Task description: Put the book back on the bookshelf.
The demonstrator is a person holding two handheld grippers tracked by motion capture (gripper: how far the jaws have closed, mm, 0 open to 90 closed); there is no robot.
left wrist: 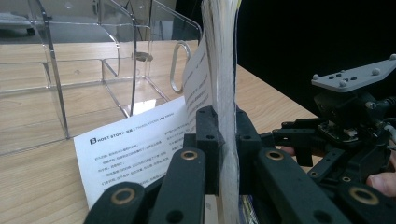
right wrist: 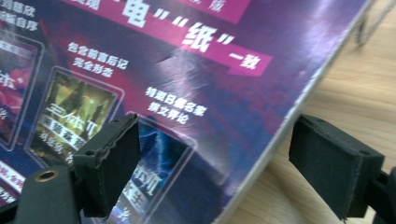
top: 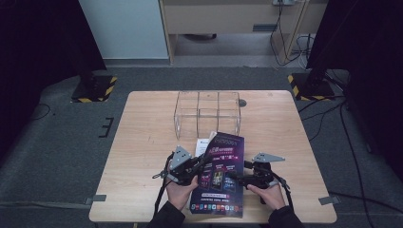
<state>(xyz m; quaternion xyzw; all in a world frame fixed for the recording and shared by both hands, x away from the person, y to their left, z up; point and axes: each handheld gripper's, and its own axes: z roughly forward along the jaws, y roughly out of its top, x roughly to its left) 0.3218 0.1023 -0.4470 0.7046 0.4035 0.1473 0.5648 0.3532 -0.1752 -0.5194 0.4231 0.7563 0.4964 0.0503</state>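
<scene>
- We've got a magazine (top: pixel 221 173) with a dark purple cover sitting at the near edge of the wooden table (top: pixel 142 142), between the two hands, and it's the thing we're working on.
- Our left gripper (top: pixel 197 167) is clamped right onto the magazine's left edge. In the left gripper view the jaws are squeezed on the page block (left wrist: pixel 223 70), which stands up on edge between them.
- A loose white printed sheet (left wrist: pixel 135 149) sticks out from that side, lying flat on the wood just beside the clamped pages. From the high view it peeks out at the magazine's top left corner (top: pixel 202 144).
- Our right gripper (top: pixel 237 178) is over the magazine's right side, and its jaws are spread wide. In the right gripper view one pad (right wrist: pixel 112 163) hangs in front of the glossy cover (right wrist: pixel 187 70) and the other pad sits out past the magazine's edge, over bare wood. We can't tell if either pad actually touches the cover.
- So left one is gripping, right one is let go.
- Behind the magazine, toward the middle of the table, there's a clear acrylic organizer (top: pixel 207 114) with several compartments. The magazine's far edge lies just in front of it.
- Both hands come in from the bottom of the high view, in dark sleeves.
</scene>
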